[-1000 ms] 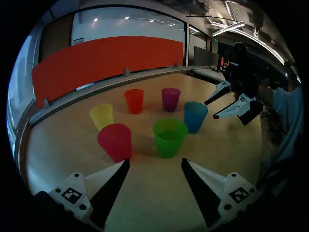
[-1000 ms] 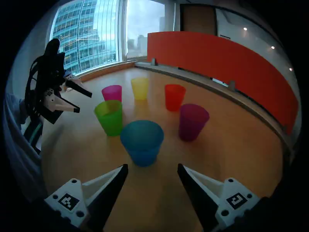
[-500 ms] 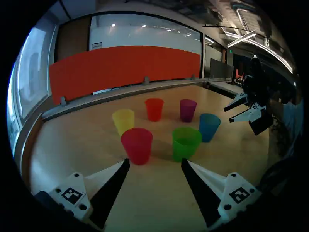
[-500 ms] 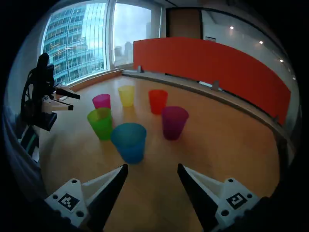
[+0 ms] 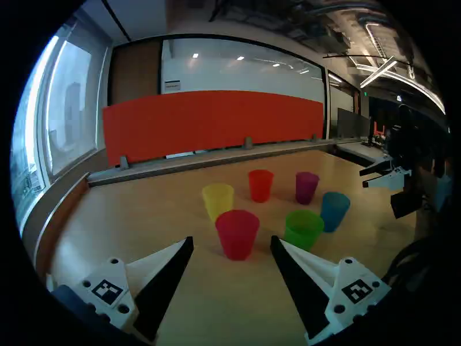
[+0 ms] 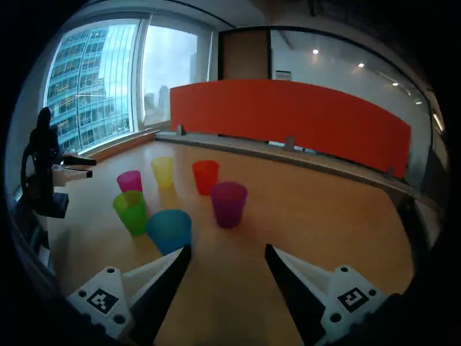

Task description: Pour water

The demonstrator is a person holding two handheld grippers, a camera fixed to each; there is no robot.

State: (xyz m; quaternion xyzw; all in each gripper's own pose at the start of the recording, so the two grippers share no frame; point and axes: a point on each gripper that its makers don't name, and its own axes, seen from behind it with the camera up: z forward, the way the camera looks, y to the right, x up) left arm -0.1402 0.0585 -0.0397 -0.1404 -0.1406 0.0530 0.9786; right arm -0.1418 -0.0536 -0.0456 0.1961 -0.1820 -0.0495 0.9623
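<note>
Six plastic cups are standing upright in a loose ring on the wooden tabletop (image 5: 144,230), one of each colour: a red cup (image 5: 237,233), a yellow cup (image 5: 218,200), an orange cup (image 5: 260,185), a purple cup (image 5: 306,187), a blue cup (image 5: 335,211) and a green cup (image 5: 303,229). They are sitting near one another without touching, and whether any is holding water cannot be told. In the left gripper view the red cup is standing nearest, just beyond the left gripper (image 5: 230,241), whose two fingers are spreading wide and gripping nothing. In the right gripper view the blue cup is sitting nearest the right gripper (image 6: 226,249), which is likewise gaping wide and holding nothing. Each gripper is hanging above the table, apart from the cups, and each is showing small at the side of the other's view. Bare table is lying open all around the ring, widest to the right in the right gripper view. The table's far edge is running along a low rail below one long orange panel (image 5: 213,121), and tall windows (image 6: 86,98) are lining the side beyond.
</note>
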